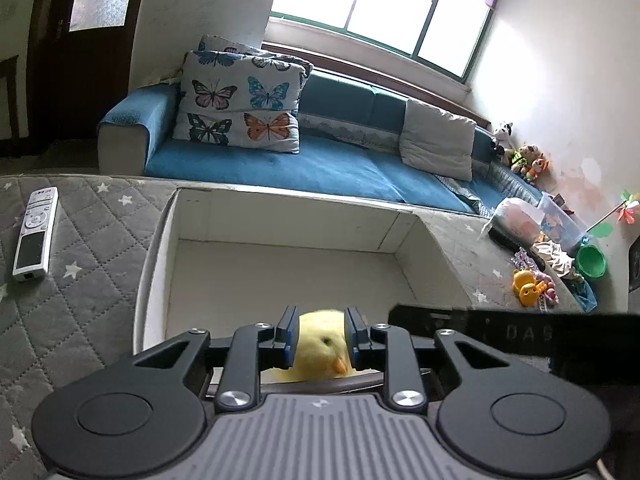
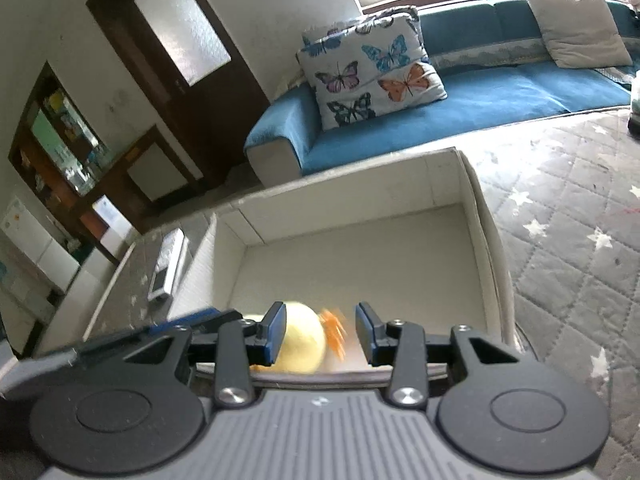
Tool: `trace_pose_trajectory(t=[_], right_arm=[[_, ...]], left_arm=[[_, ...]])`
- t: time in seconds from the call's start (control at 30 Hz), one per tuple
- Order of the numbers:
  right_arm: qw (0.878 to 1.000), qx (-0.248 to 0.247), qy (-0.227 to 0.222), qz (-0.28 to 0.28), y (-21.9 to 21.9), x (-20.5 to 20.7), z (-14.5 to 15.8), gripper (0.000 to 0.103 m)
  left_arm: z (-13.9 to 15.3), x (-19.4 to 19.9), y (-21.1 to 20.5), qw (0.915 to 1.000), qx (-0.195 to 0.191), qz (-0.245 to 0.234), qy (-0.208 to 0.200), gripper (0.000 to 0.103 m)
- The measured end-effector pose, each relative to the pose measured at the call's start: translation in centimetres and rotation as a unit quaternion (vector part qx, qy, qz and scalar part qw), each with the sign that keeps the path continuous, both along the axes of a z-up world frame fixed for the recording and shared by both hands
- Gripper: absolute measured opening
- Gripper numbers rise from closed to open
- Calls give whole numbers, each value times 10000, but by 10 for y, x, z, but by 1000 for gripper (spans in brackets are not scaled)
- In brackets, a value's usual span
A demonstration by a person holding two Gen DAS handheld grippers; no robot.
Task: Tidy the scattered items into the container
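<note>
A white open box (image 1: pixel 280 216) sits on the grey star-quilted mat; it also shows in the right wrist view (image 2: pixel 440 176). My left gripper (image 1: pixel 320 340) is shut on a yellow plush chick (image 1: pixel 320 344) with an orange beak, held over the box's near edge. In the right wrist view my right gripper (image 2: pixel 322 334) is open, and a yellow plush toy (image 2: pixel 302 340) with blurred orange feet lies between its jaws over the box floor, touching only the left pad. The right gripper's dark body (image 1: pixel 520 332) crosses the left wrist view at the right.
A silver remote (image 1: pixel 36 236) lies on the mat left of the box, also seen in the right wrist view (image 2: pixel 168 264). Toys, a yellow rubber duck (image 1: pixel 526 286) and a green cup (image 1: pixel 592 260) clutter the far right. A blue sofa (image 1: pixel 320 160) with cushions stands behind.
</note>
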State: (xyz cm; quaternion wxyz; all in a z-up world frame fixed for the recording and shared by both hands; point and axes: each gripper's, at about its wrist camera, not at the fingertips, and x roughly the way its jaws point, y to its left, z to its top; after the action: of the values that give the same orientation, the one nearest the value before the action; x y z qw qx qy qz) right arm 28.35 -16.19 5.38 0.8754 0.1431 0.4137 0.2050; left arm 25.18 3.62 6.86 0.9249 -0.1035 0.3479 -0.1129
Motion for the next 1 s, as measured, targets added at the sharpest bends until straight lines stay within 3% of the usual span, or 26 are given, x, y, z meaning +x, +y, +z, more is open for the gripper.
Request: trace_pose_trajectory(t=[0.2,0.3,0.4,0.57,0.8,1.0], right_arm=[[9980,-515,-46,376,8,-10,1,39],[9964,-588,-68,599,9,-13,6,47],[9915,-941,-155,880,18,-19,10,48],[9752,-1682,-450,1369,39,-30,11,48],[9427,-2658,-753,1870,69,-34,1,47],[9131,-3161,-1027,2362,89,-39,-11,35]], left_arm=[[-6,-6,-4,9994,281,-109,140,27],[-7,-12,-1,9995,272,-108,114,27],[-8,-12,2,9995,276,-93,143,27],[-12,-12,6,9995,209,-134,174,27],[-16,-9,13,9996,94,-191,193,27],[-19,-9,19,9995,21,-218,224,27]])
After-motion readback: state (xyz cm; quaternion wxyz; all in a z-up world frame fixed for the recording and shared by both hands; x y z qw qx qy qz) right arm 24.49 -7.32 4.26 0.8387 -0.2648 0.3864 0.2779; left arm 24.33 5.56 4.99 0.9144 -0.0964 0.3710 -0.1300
